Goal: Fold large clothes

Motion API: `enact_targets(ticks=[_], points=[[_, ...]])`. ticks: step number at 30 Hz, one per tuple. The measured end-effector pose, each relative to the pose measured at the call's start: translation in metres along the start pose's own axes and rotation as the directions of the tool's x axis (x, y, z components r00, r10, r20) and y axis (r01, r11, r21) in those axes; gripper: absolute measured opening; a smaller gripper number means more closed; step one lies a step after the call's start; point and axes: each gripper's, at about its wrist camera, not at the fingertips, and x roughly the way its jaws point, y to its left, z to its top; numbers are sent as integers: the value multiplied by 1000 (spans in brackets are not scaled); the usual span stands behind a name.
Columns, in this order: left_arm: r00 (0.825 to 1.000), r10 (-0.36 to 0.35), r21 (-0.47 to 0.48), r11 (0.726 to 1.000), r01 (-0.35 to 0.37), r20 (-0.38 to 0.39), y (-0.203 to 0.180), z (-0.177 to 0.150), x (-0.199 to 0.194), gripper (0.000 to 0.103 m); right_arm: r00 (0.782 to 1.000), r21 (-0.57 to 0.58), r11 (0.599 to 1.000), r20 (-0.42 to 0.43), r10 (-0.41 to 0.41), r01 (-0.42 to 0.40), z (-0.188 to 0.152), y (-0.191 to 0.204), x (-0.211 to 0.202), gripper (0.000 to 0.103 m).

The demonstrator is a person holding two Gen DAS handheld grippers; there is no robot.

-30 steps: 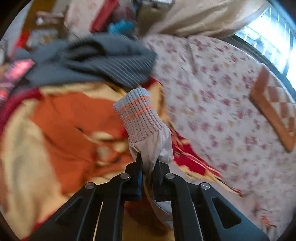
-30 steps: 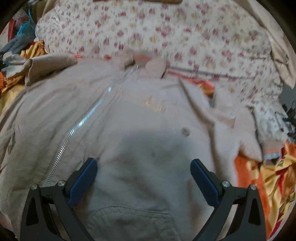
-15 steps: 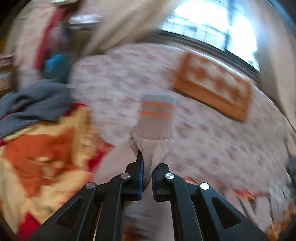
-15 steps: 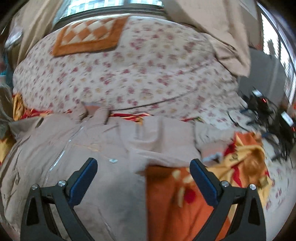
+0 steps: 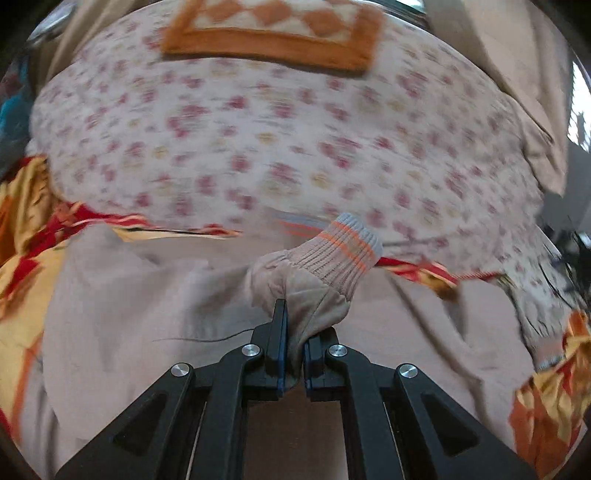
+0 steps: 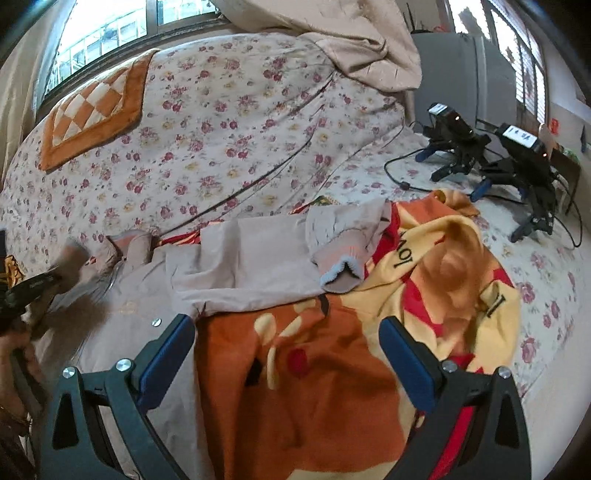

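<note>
- A bed (image 6: 258,122) under a floral sheet is filling the room below bright windows (image 6: 110,33), carrying a checkered orange cushion (image 6: 92,114) and an orange cartoon blanket (image 6: 314,369).
- The beige jacket (image 6: 236,266) is lying spread across the blanket.
- Only the right view is showing two spare grippers (image 6: 491,155) on the sheet; only the left view is showing the grip.
- The left gripper (image 5: 291,347) is clamping its fingers (image 5: 277,343) on the jacket's sleeve (image 5: 306,288), whose cuff, over the blanket a second ago, is now over the jacket's body.
- The right gripper (image 6: 288,354) is hovering wide apart, empty.
</note>
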Motion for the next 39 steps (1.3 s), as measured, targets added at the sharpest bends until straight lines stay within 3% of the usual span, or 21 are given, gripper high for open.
enact_targets(ticks=[8,15,18,20,22,24,26,31,33,35,37,39], points=[[991,-80,83,993,89,-108,-77,-34,25,0,999,25,998,-4,50,-50,-1,-2,-1,101],[961,-134,45,988,149,-244,-73,-50,35,2,999,27,998,-3,51,-50,-1,-2,0,101],[941,-190,21,979,204,-281,-65,-56,30,14,999,22,999,-1,43,-43,0,0,3,101],[923,-251,-1,965,262,-291,-60,-58,23,34,999,15,999,-3,37,-37,0,4,4,101],[897,-324,-20,942,334,-299,-59,-59,16,47,999,3,999,-5,33,-33,-1,12,6,101],[872,-380,-9,918,397,-309,-60,-59,4,47,999,-8,999,-1,35,-35,0,21,7,101],[866,-405,10,905,426,-293,-55,-55,-8,47,999,-22,999,3,33,-33,0,30,8,101],[926,-303,13,949,314,-227,8,-27,-25,47,994,-55,994,50,101,-98,5,63,9,101],[967,-152,33,986,162,-205,55,-11,-23,46,985,-106,982,61,163,-156,12,90,15,101],[978,-39,55,997,51,-204,92,1,-17,32,972,-145,964,46,230,-221,21,118,24,95],[976,49,72,997,-34,-210,123,9,-9,24,953,-183,937,9,303,-296,28,156,38,85],[971,94,45,995,-87,-220,150,11,0,21,939,-210,915,-63,338,-343,31,222,56,73]])
